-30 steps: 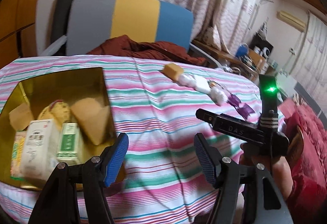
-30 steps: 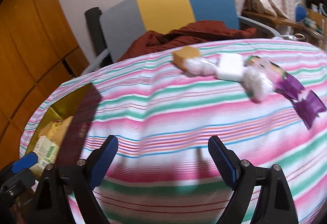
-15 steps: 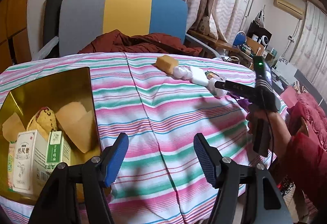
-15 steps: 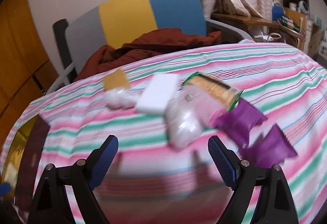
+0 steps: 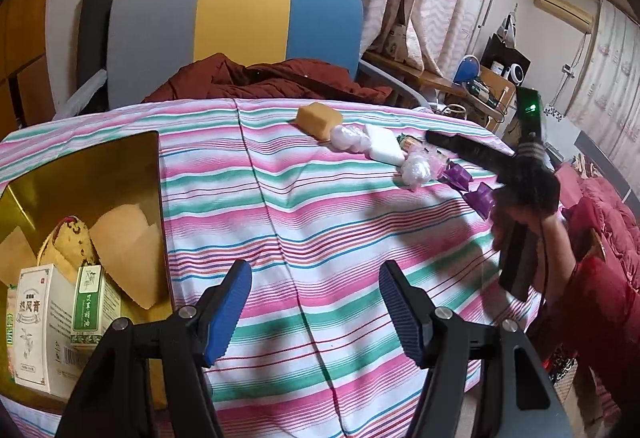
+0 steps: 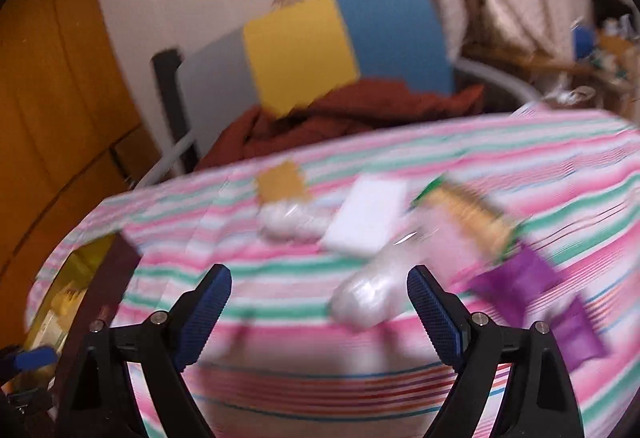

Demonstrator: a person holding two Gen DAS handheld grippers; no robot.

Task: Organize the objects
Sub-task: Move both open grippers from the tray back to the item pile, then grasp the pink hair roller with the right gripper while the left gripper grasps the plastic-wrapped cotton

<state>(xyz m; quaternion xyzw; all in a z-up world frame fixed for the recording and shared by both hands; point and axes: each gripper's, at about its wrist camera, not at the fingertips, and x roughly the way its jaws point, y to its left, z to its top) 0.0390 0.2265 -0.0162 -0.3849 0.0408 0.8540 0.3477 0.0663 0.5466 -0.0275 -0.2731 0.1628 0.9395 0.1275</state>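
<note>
**Right gripper swung in on the loose items**

Over the last second we brought our right gripper (image 6: 319,312) away from the bare striped tablecloth (image 5: 312,230) and toward the row of loose things at the far side. A second earlier that row sat high in the right wrist view; now the clear plastic bag of white cotton balls (image 6: 370,296) lay just ahead of the blue pads, slightly right of centre. The view was smeared with motion, so we could not tell whether anything touched. Both jaws stood spread wide with nothing between them.

Our left gripper (image 5: 315,312) was likewise spread and empty, hanging above the cloth just beside the gold-lined open box (image 5: 88,174), which already held white and green cartons (image 5: 86,308) and tan paper wrappers.

Beyond the bag lay the white rectangular block (image 6: 366,216), the tan sponge-like block (image 6: 280,182), a second clear bag of white balls (image 6: 286,224), a green-edged snack packet (image 6: 468,214) and purple sachets (image 6: 516,280), all still outside the box. We judged the sorting partly done, with the near bag the likely next pick.
</note>
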